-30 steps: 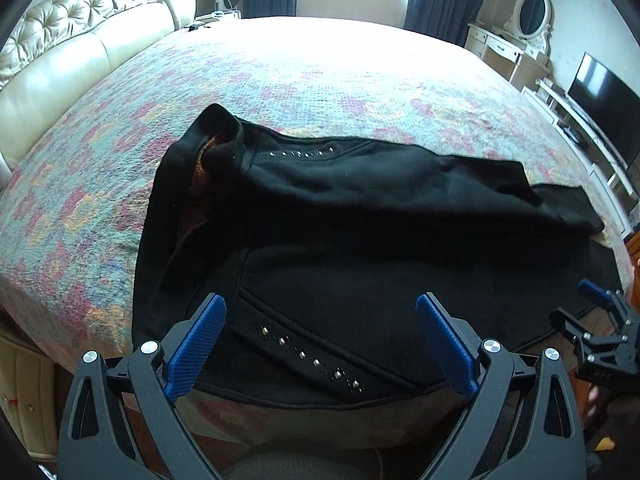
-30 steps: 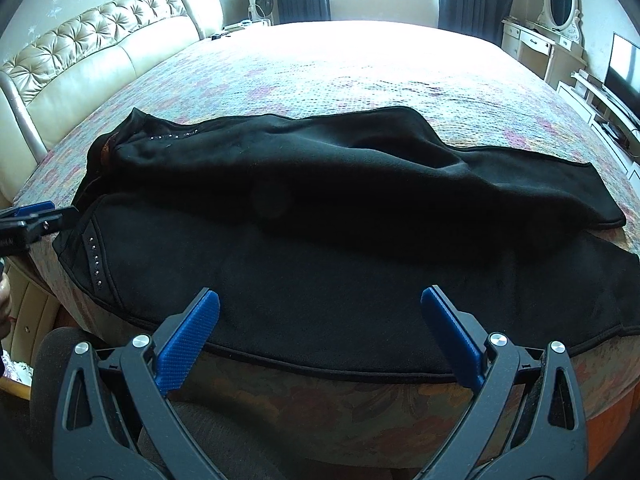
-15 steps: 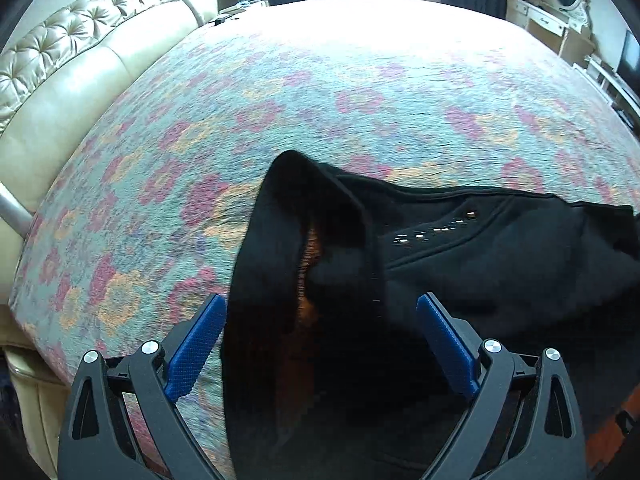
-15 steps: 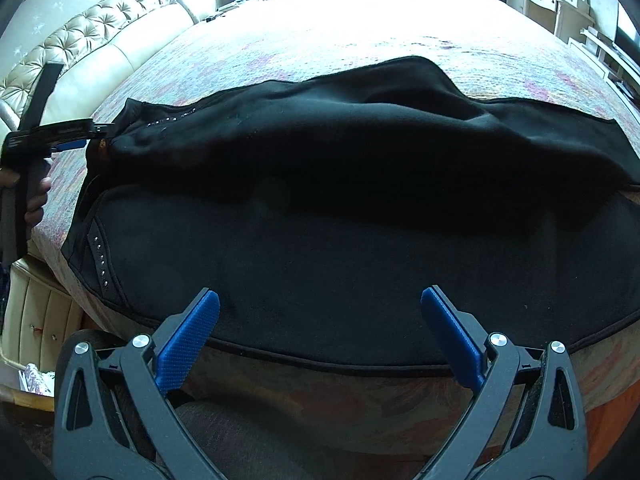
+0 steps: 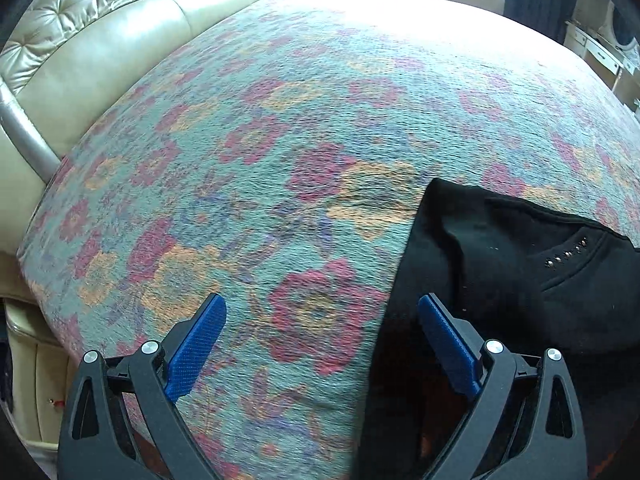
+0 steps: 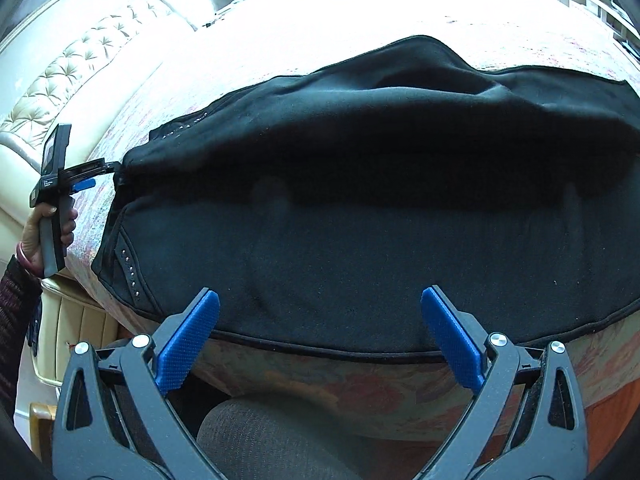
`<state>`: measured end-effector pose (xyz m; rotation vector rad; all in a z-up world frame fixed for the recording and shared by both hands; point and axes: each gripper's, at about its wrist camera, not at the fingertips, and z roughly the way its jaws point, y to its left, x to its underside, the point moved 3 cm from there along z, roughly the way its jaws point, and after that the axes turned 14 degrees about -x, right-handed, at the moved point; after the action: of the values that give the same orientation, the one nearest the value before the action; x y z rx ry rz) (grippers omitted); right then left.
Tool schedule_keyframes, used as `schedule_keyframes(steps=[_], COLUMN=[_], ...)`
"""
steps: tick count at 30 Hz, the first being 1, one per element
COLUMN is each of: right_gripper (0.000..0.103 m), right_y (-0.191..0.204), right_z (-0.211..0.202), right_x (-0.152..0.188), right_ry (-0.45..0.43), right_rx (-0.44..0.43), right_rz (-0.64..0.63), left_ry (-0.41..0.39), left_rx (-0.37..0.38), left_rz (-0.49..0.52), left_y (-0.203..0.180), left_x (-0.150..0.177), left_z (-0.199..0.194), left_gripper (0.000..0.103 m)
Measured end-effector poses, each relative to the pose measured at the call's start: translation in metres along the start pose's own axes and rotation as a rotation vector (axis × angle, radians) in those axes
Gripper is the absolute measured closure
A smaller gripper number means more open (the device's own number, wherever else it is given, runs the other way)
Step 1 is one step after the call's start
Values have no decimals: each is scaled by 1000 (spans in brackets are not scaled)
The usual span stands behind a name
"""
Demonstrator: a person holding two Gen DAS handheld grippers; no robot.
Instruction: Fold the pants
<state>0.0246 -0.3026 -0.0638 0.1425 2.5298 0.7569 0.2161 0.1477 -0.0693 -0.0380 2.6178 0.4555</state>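
Black pants (image 6: 360, 248) lie across the bed's (image 5: 280, 160) near edge. Left gripper (image 5: 320, 344) gapes beside the waistband; right gripper (image 6: 320, 332) gapes, empty. Grabbing probably one layer would skew the fold.

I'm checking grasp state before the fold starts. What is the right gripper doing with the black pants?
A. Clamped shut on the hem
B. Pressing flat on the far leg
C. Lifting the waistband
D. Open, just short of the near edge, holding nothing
D: the right gripper has its blue pads spread wide at the near edge of the pants, with no fabric pinched between them.
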Motion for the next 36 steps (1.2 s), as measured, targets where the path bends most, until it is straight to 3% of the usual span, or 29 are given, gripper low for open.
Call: schedule_keyframes(steps=[3, 8, 10, 13, 16, 18, 20, 22, 24, 29, 31, 33, 36], right_gripper=[2, 2, 2, 2, 2, 2, 2, 2, 2, 2, 2, 2, 2], right_y=[0, -3, -3, -3, -2, -1, -1, -1, 1, 5, 7, 7, 5], right_z=[1, 4, 5, 5, 6, 6, 5, 6, 8, 10, 10, 10, 11], right_x=[0, 1, 0, 1, 2, 2, 3, 3, 5, 5, 5, 4, 3], right_ry=[3, 16, 15, 17, 18, 18, 17, 22, 29, 43, 48, 48, 48], right_rx=[3, 6, 7, 3, 3, 0, -7, -12, -17, -44, -56, -63, -72], right_rz=[3, 13, 14, 11, 10, 12, 16, 16, 15, 3, -4, -1, 9], left_ry=[-1, -23, -6, 9, 53, 103, 143, 188, 177, 90, 92, 128, 279], left_rx=[66, 361, 420, 373, 172, 78, 101, 176, 235, 471, 536, 600, 697], left_rz=[-9, 17, 57, 107, 124, 106, 11, -85, -145, -97, -78, -80, -116], left_y=[5, -16, -34, -49, -48, -35, -11, 14, 31, 29, 19, 5, -10], left_x=[-3, 3, 17, 35, 41, 45, 45, 48, 47, 22, 5, -14, -29], left_z=[-4, -39, -48, -45, -15, 7, 21, 31, 29, 1, -2, 5, 33], left_gripper=[7, 7, 7, 7, 7, 7, 7, 7, 7, 7, 7, 7, 7])
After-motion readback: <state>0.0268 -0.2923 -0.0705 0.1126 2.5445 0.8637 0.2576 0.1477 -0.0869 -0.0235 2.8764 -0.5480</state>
